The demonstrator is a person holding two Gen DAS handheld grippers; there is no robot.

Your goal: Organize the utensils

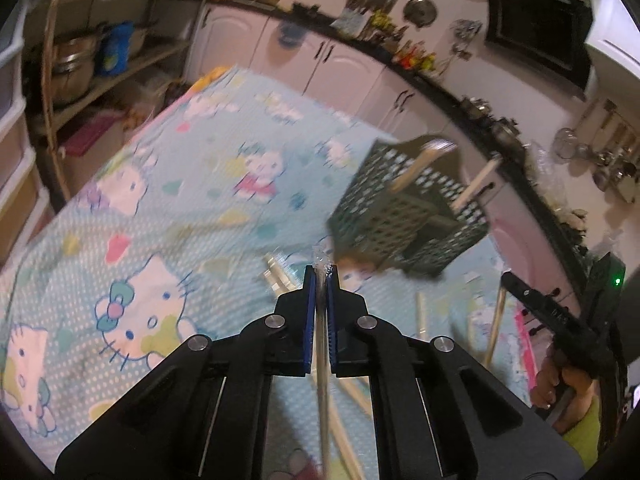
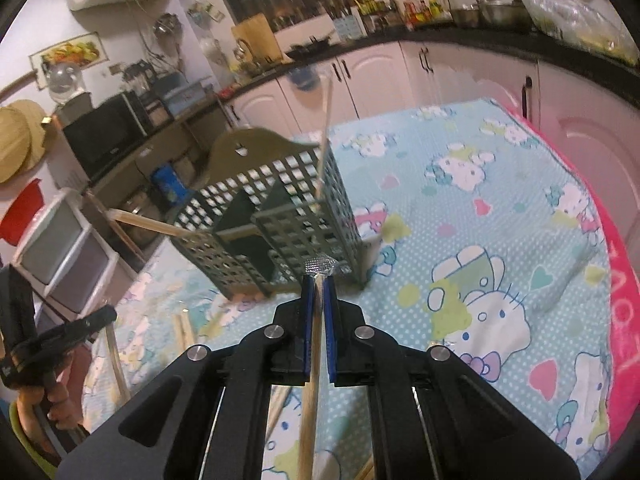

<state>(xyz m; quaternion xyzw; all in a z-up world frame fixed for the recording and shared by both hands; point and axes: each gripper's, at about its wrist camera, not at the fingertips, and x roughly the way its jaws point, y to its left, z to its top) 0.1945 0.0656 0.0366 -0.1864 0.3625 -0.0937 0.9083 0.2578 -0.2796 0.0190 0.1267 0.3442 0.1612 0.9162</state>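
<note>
Between the blue-padded fingers of the left gripper [image 1: 320, 276] a thin pale chopstick [image 1: 322, 380] was pinched, its shaft running back under the camera and its tip just clear of the pads. The right gripper [image 2: 319, 280] held a second chopstick [image 2: 310, 400] the same way, fingers pressed against a bamboo-coloured shaft, with something glinting and silvery at the tip that I could not identify.

Both sticks looked light, stiff and smooth, so I judged they would pivot or slide in a loose pinch; a hold nearer the middle of the shaft, rather than at the very end, would likely give steadier aim at a narrow opening. They seemed unlikely to break under this grip.

The dark green utensil basket [image 2: 272, 216], with lattice walls and an inner divider, stood on the surface just ahead of both grippers. It appeared to lean, though the fisheye may have exaggerated that. Two chopsticks [image 1: 420, 164] already poked out of it at slants.

More loose chopsticks [image 1: 496, 320] lay scattered on the cartoon-cat tablecloth [image 1: 160, 208] near the basket, so sorting seemed partway done. The left view was blurred.
</note>
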